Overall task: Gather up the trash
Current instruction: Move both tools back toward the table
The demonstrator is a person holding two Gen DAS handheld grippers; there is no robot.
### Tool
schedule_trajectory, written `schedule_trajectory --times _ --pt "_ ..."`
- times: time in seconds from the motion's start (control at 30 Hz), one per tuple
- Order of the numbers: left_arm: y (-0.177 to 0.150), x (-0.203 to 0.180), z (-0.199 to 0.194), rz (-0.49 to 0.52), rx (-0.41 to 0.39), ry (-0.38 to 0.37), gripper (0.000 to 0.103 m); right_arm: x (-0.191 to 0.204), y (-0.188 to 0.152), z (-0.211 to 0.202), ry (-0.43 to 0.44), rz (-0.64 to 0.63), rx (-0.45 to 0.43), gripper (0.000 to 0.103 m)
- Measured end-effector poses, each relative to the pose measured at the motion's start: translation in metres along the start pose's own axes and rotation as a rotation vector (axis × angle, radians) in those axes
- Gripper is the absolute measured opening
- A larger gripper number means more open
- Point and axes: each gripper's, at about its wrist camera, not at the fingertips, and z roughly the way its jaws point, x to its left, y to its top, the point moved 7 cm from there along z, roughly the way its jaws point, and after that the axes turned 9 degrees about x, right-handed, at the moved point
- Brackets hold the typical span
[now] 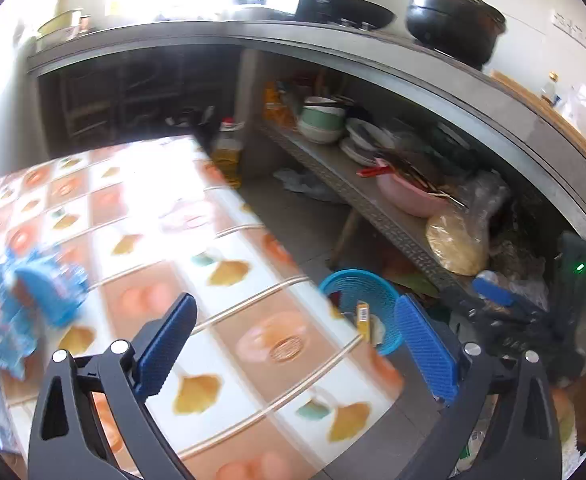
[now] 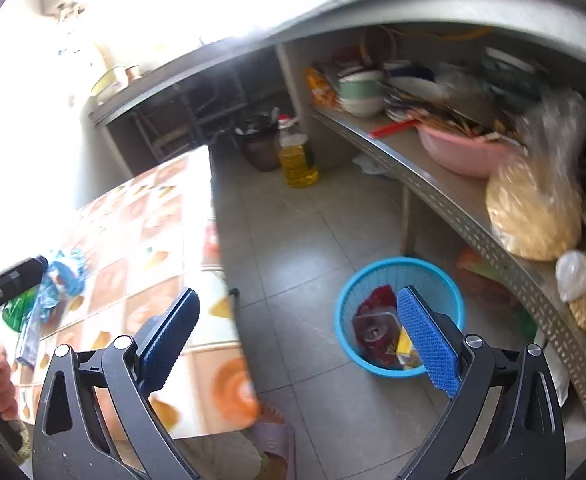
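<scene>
The patterned table (image 2: 165,216) fills the left; beside it on the floor stands the blue basket (image 2: 445,280) with wrappers (image 2: 373,328) inside. Both the left gripper (image 1: 297,344) and right gripper (image 2: 299,336) gape wide, empty. Blue packaging (image 1: 33,292), blurred, perhaps plastic, lies on the table.

I'm looking past a table (image 2: 165,216) whose cloth is showing orange squares and yellow leaves. On the grey tiled floor (image 2: 293,240) a bottle of yellow oil (image 2: 297,160) is standing beside a dark pot (image 2: 260,144). Along the metal shelf (image 2: 473,224) I'm seeing stacked green and white bowls (image 2: 363,92), a pink basin (image 2: 459,152) and a clear bag of something pale, grain perhaps, since blur is smearing it (image 2: 533,208). On the counter (image 1: 333,44) above, a black pot (image 1: 455,20) and a wok (image 1: 353,10) are sitting.
</scene>
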Motion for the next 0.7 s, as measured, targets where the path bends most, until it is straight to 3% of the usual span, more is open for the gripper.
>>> schedule_trajectory --times 0.33,0.7 --pt "-0.03 0.056 -0.038 -0.137 -0.071 0.046 0.097 0.07 -0.001 -0.011 -0.006 -0.132 0.035 0.095" --pt "-0.047 0.081 -0.06 -0.151 -0.098 0.072 0.097 0.129 -0.008 -0.013 -0.029 -0.233 0.046 0.095"
